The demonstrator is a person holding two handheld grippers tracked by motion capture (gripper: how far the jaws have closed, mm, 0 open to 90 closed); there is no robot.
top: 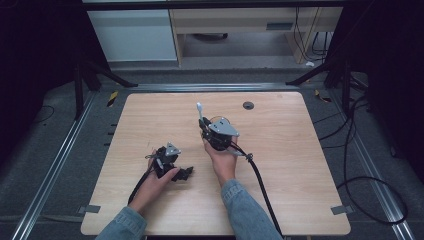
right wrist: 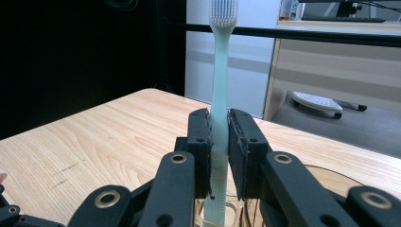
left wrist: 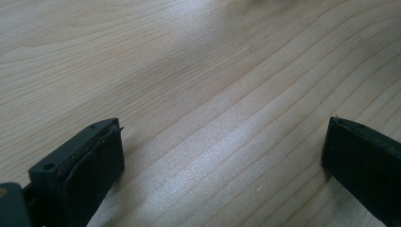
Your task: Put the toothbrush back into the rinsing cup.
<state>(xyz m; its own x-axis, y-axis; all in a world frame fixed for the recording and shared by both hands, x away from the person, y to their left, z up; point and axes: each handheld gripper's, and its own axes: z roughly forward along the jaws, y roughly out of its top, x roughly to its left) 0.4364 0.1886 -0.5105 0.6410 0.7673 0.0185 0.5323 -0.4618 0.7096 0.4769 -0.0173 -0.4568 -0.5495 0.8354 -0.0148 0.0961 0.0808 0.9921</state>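
Wooden table, dark curtains around, desk and cabinets beyond the far edge. My right gripper has its jaws clamped tight on the handle of a pale green toothbrush, bristle head up, shaft close to vertical. Grip sits low on the handle, so most of the brush stands above the pads and the bottom end hangs free below them; I judge that keeps the end clear for lowering into a holder. Directly under the jaws I see a clear round cup with a brownish rim; handle's lower end sits at or just inside its mouth, can't tell if it touches the bottom. Nothing else visible in the cup. From the high view the brush stands near the table's middle, above my right hand. My left gripper rests low at the near left, jaws wide apart, only bare wood between them, parked well apart from the cup so it stays out of the way.
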